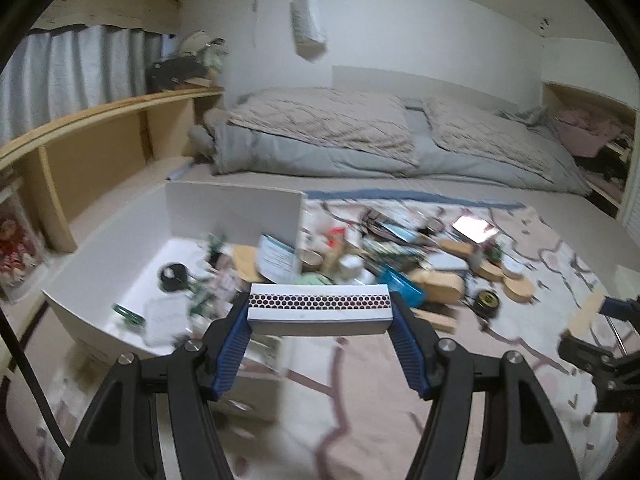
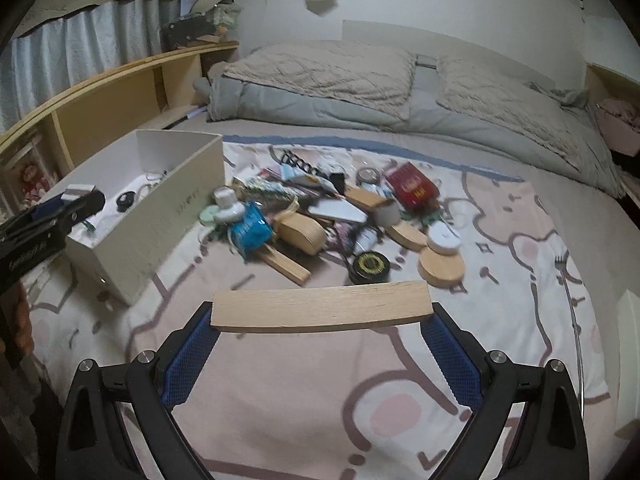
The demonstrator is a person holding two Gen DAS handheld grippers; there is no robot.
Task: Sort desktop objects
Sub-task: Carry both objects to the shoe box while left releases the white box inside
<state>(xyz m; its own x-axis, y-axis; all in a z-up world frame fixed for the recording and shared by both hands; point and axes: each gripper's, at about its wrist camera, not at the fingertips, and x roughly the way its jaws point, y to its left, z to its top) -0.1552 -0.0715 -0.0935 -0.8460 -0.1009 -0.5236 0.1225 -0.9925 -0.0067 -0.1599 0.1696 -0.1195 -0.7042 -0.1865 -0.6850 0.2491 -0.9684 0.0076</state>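
Left hand-held gripper (image 1: 319, 310): blue pads clamped on the two ends of a white matchbox (image 1: 318, 307) with honeycomb striking strip, held crosswise above the near corner of an open white storage box (image 1: 236, 210) holding small items. Clutter pile (image 1: 400, 256) just right of that box on the patterned bed cover (image 1: 360, 400).

Right hand-held gripper (image 2: 323, 312): pads clenched on the ends of a pale wooden block (image 2: 322, 307), carried clear above the cover, pile beyond; storage box at left
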